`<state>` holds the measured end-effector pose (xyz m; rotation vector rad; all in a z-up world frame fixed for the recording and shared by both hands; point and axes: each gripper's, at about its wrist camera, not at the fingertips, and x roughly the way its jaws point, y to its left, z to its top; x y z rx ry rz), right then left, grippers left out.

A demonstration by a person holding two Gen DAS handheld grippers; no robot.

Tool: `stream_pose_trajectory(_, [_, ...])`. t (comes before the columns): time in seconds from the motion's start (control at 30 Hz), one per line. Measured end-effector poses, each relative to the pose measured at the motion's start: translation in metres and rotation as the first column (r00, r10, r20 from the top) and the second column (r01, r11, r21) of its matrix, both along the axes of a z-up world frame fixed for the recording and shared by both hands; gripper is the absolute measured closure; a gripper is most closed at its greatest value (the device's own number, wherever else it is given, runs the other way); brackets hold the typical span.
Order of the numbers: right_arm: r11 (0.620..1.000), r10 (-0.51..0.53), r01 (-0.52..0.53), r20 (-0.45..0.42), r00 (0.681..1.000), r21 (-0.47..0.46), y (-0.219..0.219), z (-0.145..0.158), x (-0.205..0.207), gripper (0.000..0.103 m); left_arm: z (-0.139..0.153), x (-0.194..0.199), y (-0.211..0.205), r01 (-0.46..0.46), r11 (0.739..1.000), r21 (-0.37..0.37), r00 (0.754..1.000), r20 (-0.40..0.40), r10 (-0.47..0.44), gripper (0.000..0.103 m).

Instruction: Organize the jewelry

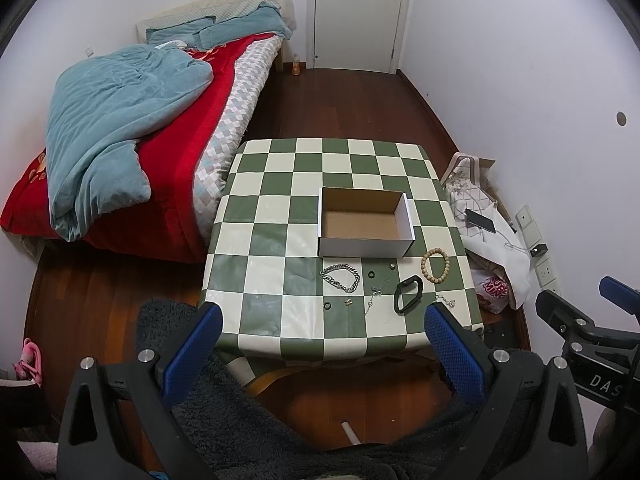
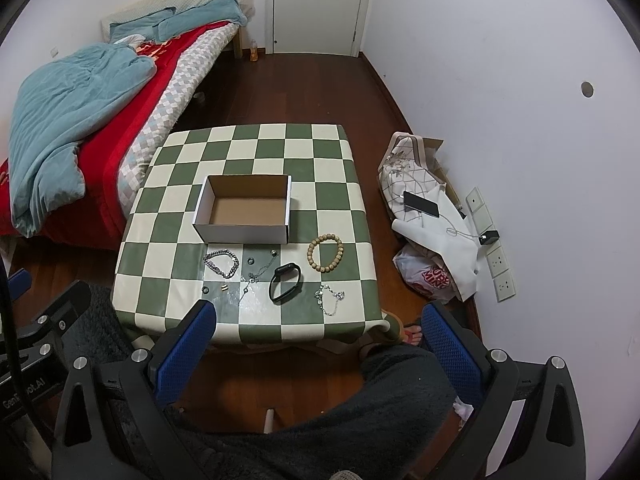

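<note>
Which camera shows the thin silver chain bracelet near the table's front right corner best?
The right wrist view: the silver chain bracelet lies in full sight there. In the left wrist view it is partly hidden behind a blue fingertip.

right gripper [image 1: 592,344] body reads "DAS", left gripper [image 2: 36,356] body a partial "Con…ot.AI"; plastic bag [image 2: 430,276] red print illegible.
</note>
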<state>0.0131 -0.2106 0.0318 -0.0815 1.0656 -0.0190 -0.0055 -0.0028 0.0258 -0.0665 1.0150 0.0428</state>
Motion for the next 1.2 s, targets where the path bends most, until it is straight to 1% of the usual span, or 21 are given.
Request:
stream_pose_trajectory(0.53, [1.000, -0.001, 0.001, 0.003, 1.000, 0.000, 0.001, 0.001, 0.000, 0.000, -0.001, -0.001, 0.001, -0.001, 1.000, 0.002, 1.000, 0.004, 0.001, 0.000])
stream_pose_trajectory(0.63, [1.000, -0.009, 0.009, 0.009, 1.000, 0.016, -0.002, 0.000, 0.000, 0.000, 0.000, 0.004, -0.001, -0.003, 0.999, 0.033, 1.000, 0.018, 0.002, 0.000])
stream_pose_trajectory(0.77, [0.998, -0.043, 0.043, -0.003, 0.999, 0.048, -0.013, -0.012, 0.010, 0.000, -0.003, 0.023, 0.005, -0.045, 0.996, 0.076, 0.998, 0.046, 0.042, 0.000])
stream_pose_trajectory(0.83, [0.997, -0.062, 0.062, -0.016, 0.998, 0.050, -0.018, -0.021, 0.019, 0.000, -0.009, 0.032, 0.010, -0.066, 0.994, 0.088, 0.997, 0.052, 0.061, 0.000])
stream_pose_trajectory(0.93, [0.996, -0.078, 0.079, -0.028, 0.997, 0.040, -0.020, -0.036, 0.034, 0.000, -0.026, 0.050, 0.016, -0.083, 0.989, 0.124, 0.996, 0.036, 0.080, 0.000])
stream_pose_trajectory(1.03, [0.996, -0.080, 0.082, -0.047, 0.996, 0.039, -0.018, -0.055, 0.050, 0.000, -0.048, 0.063, 0.025, -0.086, 0.985, 0.150, 0.996, 0.008, 0.085, 0.000])
stream_pose_trajectory(1.07, [0.996, -0.080, 0.082, -0.057, 0.995, 0.040, -0.017, -0.063, 0.057, 0.000, -0.058, 0.071, 0.025, -0.089, 0.981, 0.174, 0.996, -0.011, 0.092, 0.000])
stream_pose_trajectory(1.13, [0.995, -0.077, 0.082, -0.080, 0.994, 0.054, -0.014, -0.081, 0.069, 0.001, -0.075, 0.080, 0.027, -0.079, 0.979, 0.189, 0.995, -0.038, 0.088, 0.000])
stream_pose_trajectory(1.17, [0.995, -0.077, 0.083, -0.096, 0.992, 0.058, -0.013, -0.090, 0.075, 0.003, -0.087, 0.086, 0.026, -0.075, 0.975, 0.209, 0.994, -0.061, 0.090, 0.000])
stream_pose_trajectory(1.2, [0.995, -0.076, 0.083, -0.112, 0.991, 0.059, -0.011, -0.099, 0.080, 0.008, -0.095, 0.089, 0.028, -0.071, 0.973, 0.218, 0.993, -0.076, 0.090, 0.000])
